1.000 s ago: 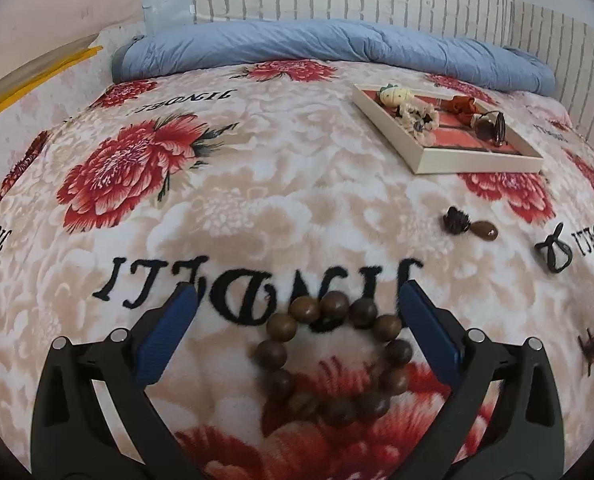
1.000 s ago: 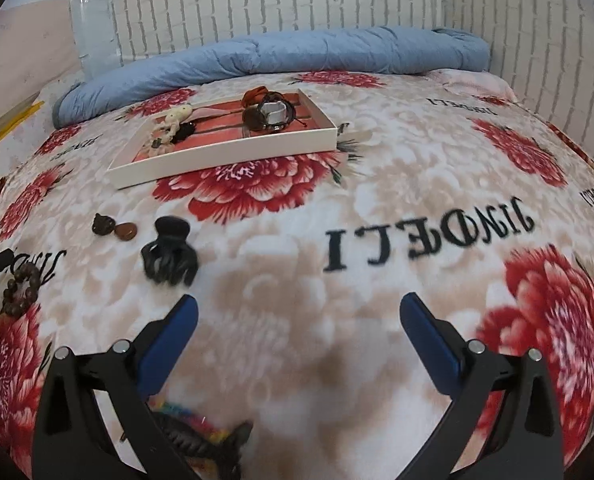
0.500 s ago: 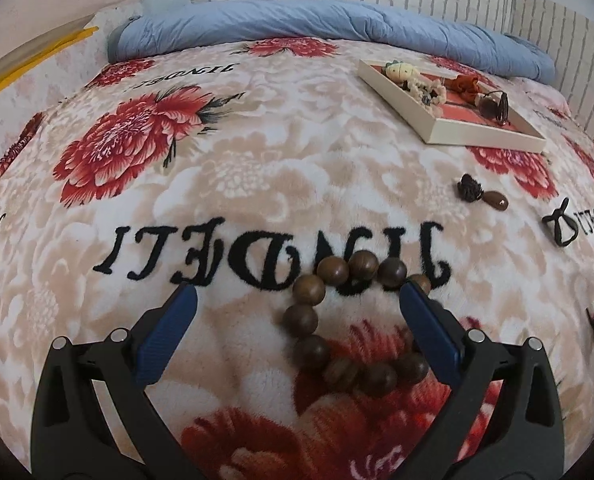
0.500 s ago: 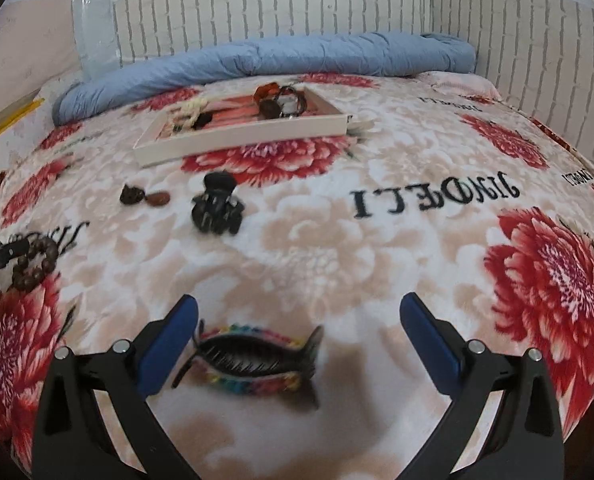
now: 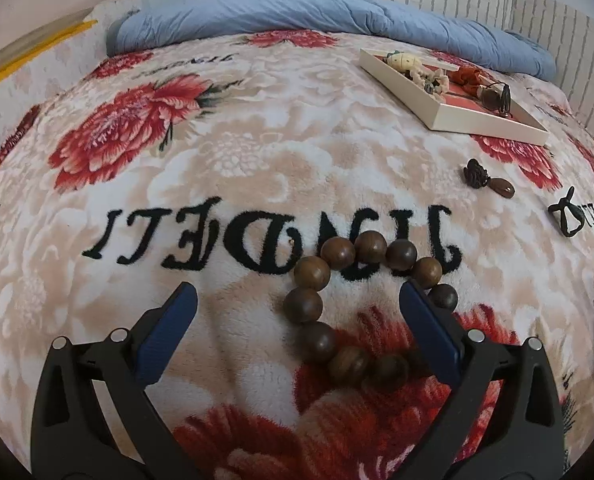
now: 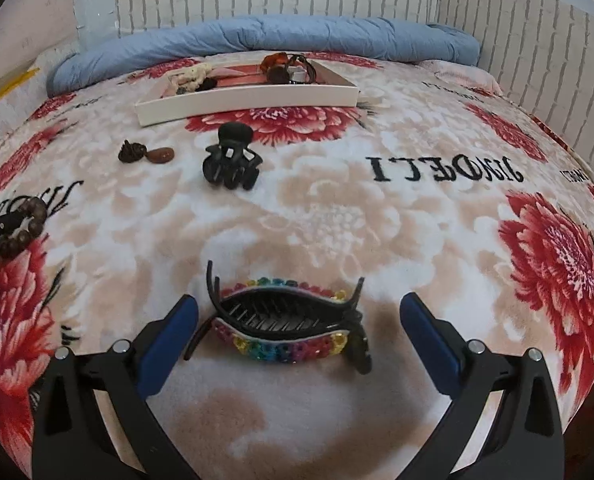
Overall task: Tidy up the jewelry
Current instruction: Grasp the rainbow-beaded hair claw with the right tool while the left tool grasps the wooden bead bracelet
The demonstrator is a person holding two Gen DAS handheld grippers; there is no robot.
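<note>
A brown wooden bead bracelet [image 5: 317, 304] lies on the floral blanket. My left gripper [image 5: 297, 308] is open, its right finger [image 5: 425, 328] inside the bracelet's ring and the left side of the beads between the fingers. A rainbow-beaded black hair clip [image 6: 285, 328] lies between the open fingers of my right gripper [image 6: 297, 320]. The white tray [image 5: 449, 108] with a red floor holds several pieces; it also shows in the right wrist view [image 6: 249, 98]. The bracelet [image 6: 21, 228] and the left gripper's finger show at the right view's left edge.
A black claw clip [image 6: 231, 164] and a small brown knot piece with an oval bead [image 6: 145, 152] lie in front of the tray. A rolled blue quilt [image 6: 257, 36] runs along the white brick-pattern wall. The bed edge drops at right.
My left gripper shifted left, so its right finger now sits inside the bracelet. My right gripper pulled back and lowered; the rainbow clip came between its fingers.
</note>
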